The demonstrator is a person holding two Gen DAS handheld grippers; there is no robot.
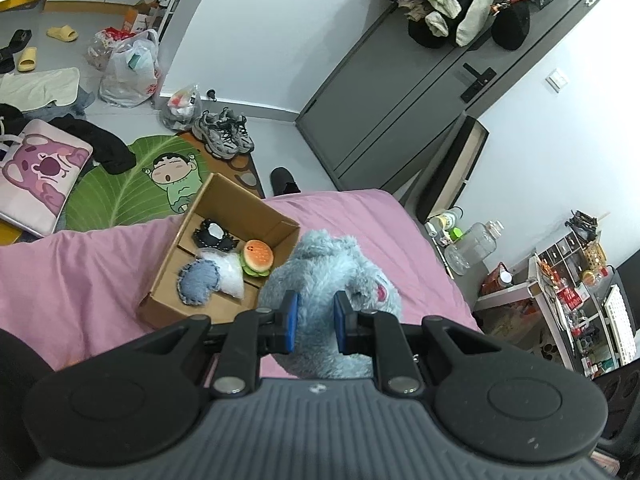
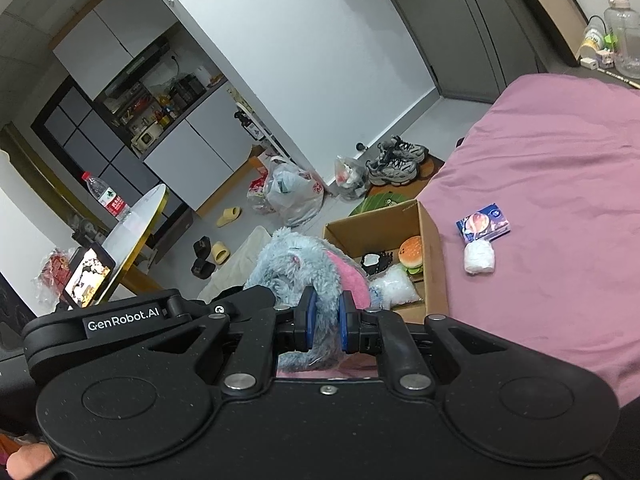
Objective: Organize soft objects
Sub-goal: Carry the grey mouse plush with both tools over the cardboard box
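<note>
Gripping a shaggy blue-grey plush toy (image 1: 332,276) between blue pads, the left gripper (image 1: 315,322) and right gripper (image 2: 327,319) each pinched its fur just beside an open brown cardboard box (image 1: 244,204). Box held a squashy burger toy (image 1: 257,258), denim heart patch (image 1: 199,280), white crinkled bag (image 1: 227,274) and black lace item (image 1: 214,236). Pink creased bedsheet (image 1: 80,272) lay bare left of the box.

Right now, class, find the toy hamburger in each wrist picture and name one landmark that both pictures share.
Left wrist view: the toy hamburger lies in the cardboard box, at its right side, left of centre.
Right wrist view: the hamburger sits in the same box, right of centre.
Shared landmark: the grey sneakers on the floor.
</note>
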